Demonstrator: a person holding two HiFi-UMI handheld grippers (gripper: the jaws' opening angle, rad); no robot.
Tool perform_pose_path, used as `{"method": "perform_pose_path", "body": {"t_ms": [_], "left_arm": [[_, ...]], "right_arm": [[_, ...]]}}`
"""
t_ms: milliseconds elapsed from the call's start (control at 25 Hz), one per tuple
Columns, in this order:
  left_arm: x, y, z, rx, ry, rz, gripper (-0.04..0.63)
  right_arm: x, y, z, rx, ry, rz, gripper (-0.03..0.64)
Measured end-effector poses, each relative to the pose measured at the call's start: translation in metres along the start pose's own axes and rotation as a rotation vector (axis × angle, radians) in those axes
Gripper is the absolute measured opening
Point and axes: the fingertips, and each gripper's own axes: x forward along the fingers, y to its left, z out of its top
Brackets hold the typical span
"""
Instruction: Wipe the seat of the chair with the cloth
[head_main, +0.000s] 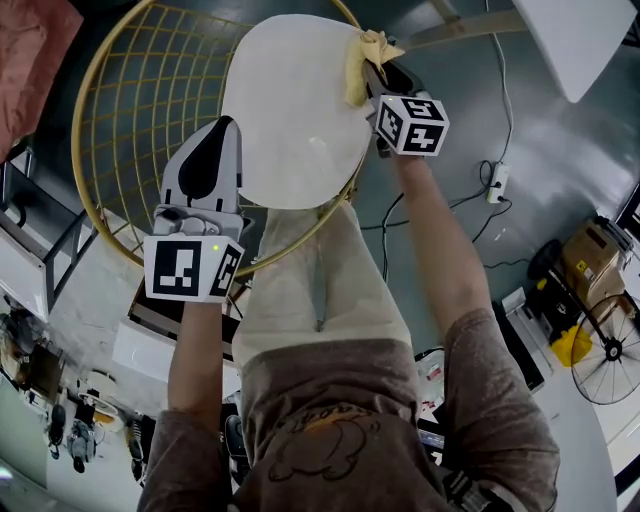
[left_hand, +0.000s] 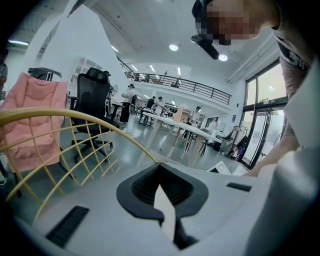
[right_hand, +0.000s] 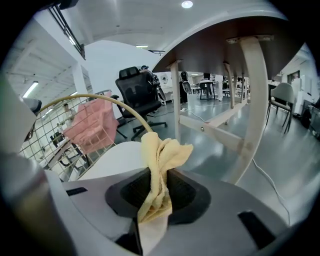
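The chair's white seat (head_main: 290, 110) lies below me, ringed by its gold wire back (head_main: 140, 100). My right gripper (head_main: 375, 75) is at the seat's far right edge, shut on a crumpled yellow cloth (head_main: 362, 62) that sticks up from between the jaws. The right gripper view shows the same cloth (right_hand: 157, 165) with the seat (right_hand: 115, 157) just beyond it. My left gripper (head_main: 222, 125) hovers at the seat's left edge, its jaws shut with nothing in them. In the left gripper view the left gripper (left_hand: 160, 167) points past the gold wire back (left_hand: 75, 130).
A white table top (head_main: 580, 40) stands at the far right, its pale wooden legs (right_hand: 250, 110) close behind the chair. A pink fabric (head_main: 30, 60) lies at the far left. A power strip (head_main: 495, 180) with cables, a box and a fan (head_main: 610, 360) sit on the floor at right.
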Motion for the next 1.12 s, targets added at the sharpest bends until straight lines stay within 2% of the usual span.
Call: {"method": "perform_pose_path", "body": {"t_ms": [400,560,800,1120], "left_arm": [[-0.003,-0.006,0.0,0.007,-0.001,-0.007,0.009],[-0.004,-0.01,-0.002,0.007,0.001,-0.009,0.009],[-0.006,-0.013,-0.001,0.004,-0.003,-0.008,0.009],[-0.008,-0.011,-0.001,0.015,-0.005,-0.001,0.009]], "right_arm": [[-0.04,-0.059,-0.028,0.059,0.034,-0.123,0.11],[-0.05,-0.067,-0.03,0.076,0.029,-0.138,0.11],[-0.06,-0.045,-0.021,0.084,-0.002,-0.074,0.11],[-0.043,0.04,-0.011,0.073,-0.014,0.117,0.11]]}}
